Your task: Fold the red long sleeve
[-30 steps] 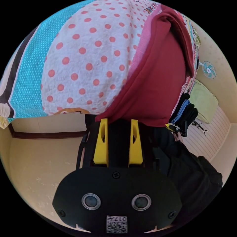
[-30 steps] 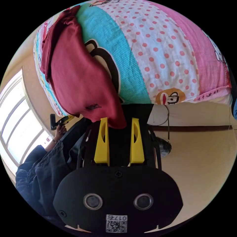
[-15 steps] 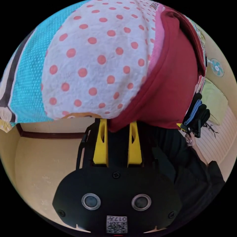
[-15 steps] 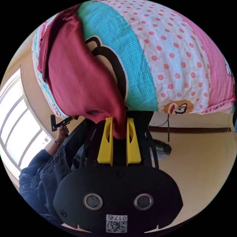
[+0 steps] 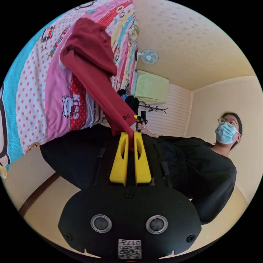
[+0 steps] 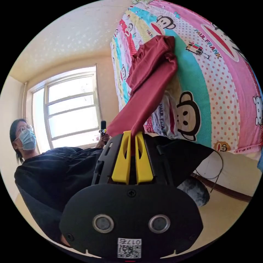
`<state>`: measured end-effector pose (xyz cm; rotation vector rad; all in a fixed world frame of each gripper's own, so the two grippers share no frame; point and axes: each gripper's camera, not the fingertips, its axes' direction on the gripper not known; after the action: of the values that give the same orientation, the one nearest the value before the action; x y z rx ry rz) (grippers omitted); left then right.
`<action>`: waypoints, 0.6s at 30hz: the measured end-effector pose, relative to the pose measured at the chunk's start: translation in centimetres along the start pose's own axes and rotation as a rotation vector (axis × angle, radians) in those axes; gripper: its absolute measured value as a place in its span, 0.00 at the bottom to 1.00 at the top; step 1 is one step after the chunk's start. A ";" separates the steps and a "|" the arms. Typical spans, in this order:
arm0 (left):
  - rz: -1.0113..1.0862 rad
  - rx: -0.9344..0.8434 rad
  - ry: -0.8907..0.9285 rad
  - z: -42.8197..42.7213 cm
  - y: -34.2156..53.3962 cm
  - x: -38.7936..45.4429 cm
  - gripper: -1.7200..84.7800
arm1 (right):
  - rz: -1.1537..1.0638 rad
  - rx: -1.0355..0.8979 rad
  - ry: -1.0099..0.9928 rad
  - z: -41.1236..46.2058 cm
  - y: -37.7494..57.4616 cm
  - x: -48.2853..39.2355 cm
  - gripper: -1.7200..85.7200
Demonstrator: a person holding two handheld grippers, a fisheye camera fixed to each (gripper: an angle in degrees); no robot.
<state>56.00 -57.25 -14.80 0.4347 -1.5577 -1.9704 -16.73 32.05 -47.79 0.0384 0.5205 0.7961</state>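
While clamping the red long sleeve (image 5: 93, 68), both grippers tilt upward.

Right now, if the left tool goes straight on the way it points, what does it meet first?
The red long sleeve it already clamps; beyond that, probably the patterned bed cover, though depth is unclear.

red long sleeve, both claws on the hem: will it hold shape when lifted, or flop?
Likely floppy: the red long sleeve hangs stretched from the left claw and bunches in folds at its far end on the bedspread. Probably light: a thin pinch in the right claw carries it. Slip risk looks low, since both claws seem shut on cloth.
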 end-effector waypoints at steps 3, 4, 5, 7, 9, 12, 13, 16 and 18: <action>0.092 -0.012 0.020 -2.1 0.8 6.3 0.07 | -0.068 0.088 -0.109 -2.6 2.3 -3.9 0.05; 0.090 -0.029 0.091 -2.1 1.4 7.1 0.07 | -0.070 0.093 -0.134 -2.9 2.9 -4.3 0.05; 0.072 -0.038 0.159 -1.9 2.4 7.4 0.07 | -0.065 0.098 -0.179 -3.2 4.3 -4.7 0.05; 0.037 -0.030 0.214 -1.6 4.1 6.9 0.07 | -0.029 0.096 -0.186 -3.5 6.4 -4.6 0.05; -0.041 -0.004 0.221 -1.6 5.4 5.1 0.07 | 0.065 0.093 -0.113 -3.8 8.4 -3.0 0.05; -0.204 0.060 0.208 -2.0 4.5 0.7 0.07 | 0.195 0.118 -0.083 -3.5 6.9 0.3 0.05; -0.220 0.067 0.191 -2.3 2.8 -0.5 0.07 | 0.196 0.100 -0.076 -3.1 5.9 0.7 0.05; -0.181 0.042 0.277 -2.4 -5.0 -3.0 0.07 | 0.080 -0.004 -0.025 -0.5 -1.8 1.3 0.05; -0.189 0.095 0.305 -3.2 -10.6 -4.5 0.07 | 0.050 0.019 -0.026 0.7 -9.4 2.1 0.05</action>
<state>58.86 -55.35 -26.27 0.9062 -1.4607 -1.8636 -8.87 26.95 -50.18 0.0793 0.5036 0.8383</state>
